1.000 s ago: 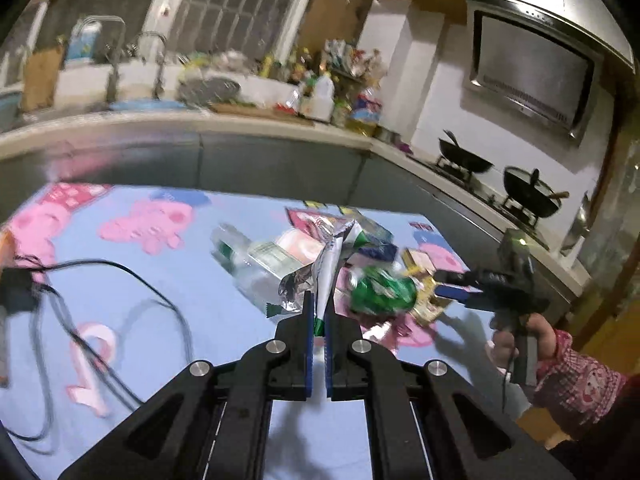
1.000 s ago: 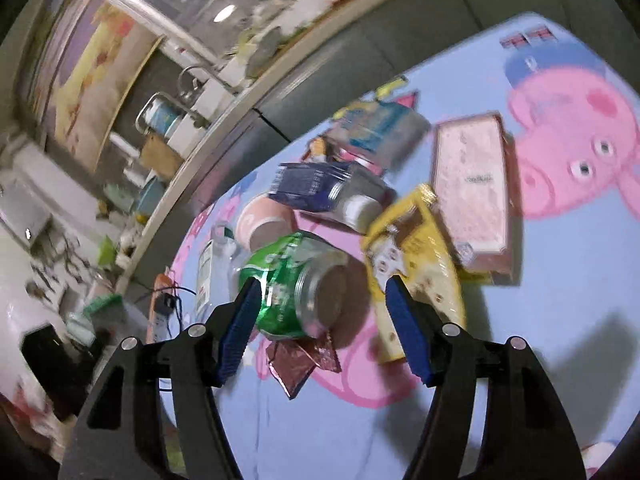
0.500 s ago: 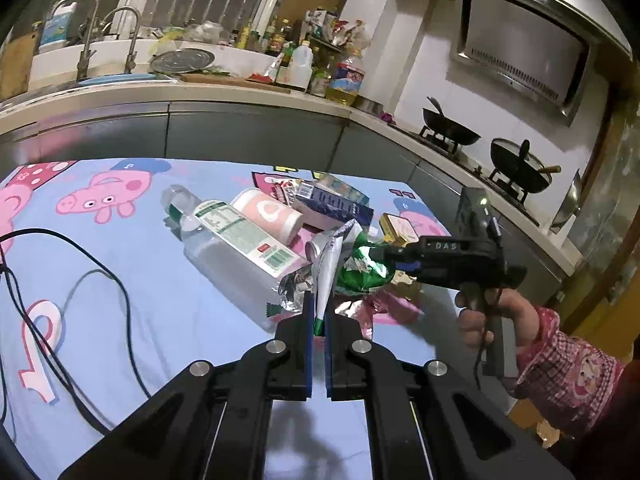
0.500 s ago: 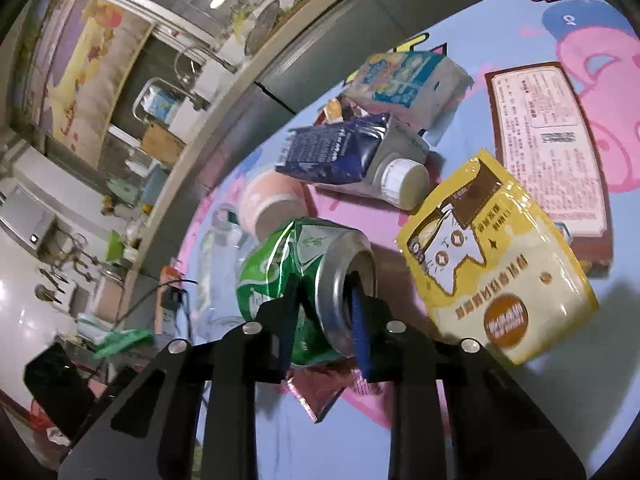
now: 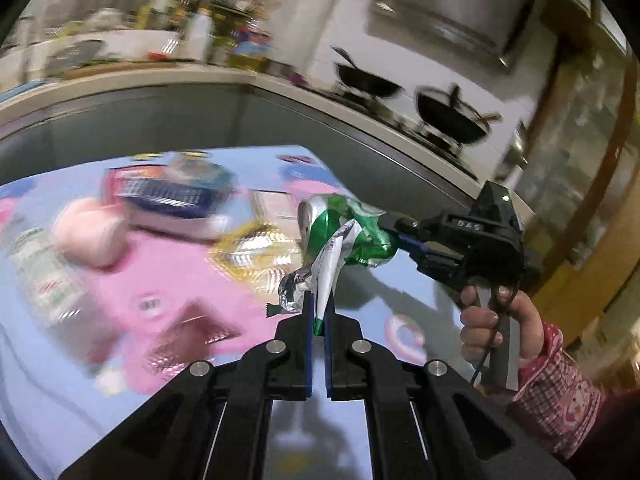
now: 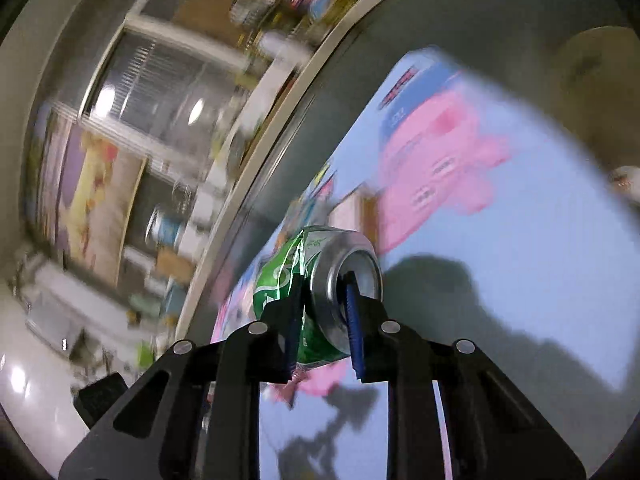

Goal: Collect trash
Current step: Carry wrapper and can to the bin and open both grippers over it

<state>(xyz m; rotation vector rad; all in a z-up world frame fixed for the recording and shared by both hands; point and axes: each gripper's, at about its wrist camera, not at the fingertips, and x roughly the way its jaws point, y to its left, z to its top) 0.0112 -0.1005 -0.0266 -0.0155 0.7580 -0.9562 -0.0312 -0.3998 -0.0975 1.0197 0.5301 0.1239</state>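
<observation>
the right gripper (image 6: 324,320), jaws closing, pinches a crushed green can (image 6: 316,280) above the tablecloth (image 6: 520,260); the left gripper (image 5: 318,320) clamps a foil wrapper (image 5: 328,272). carry both steadily, grips firm, to the bin.

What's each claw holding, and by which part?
Left claw: crumpled silver wrapper, pinched at its lower end. Right claw, closing: green can, one finger inside its open end, the other outside the wall.
</observation>
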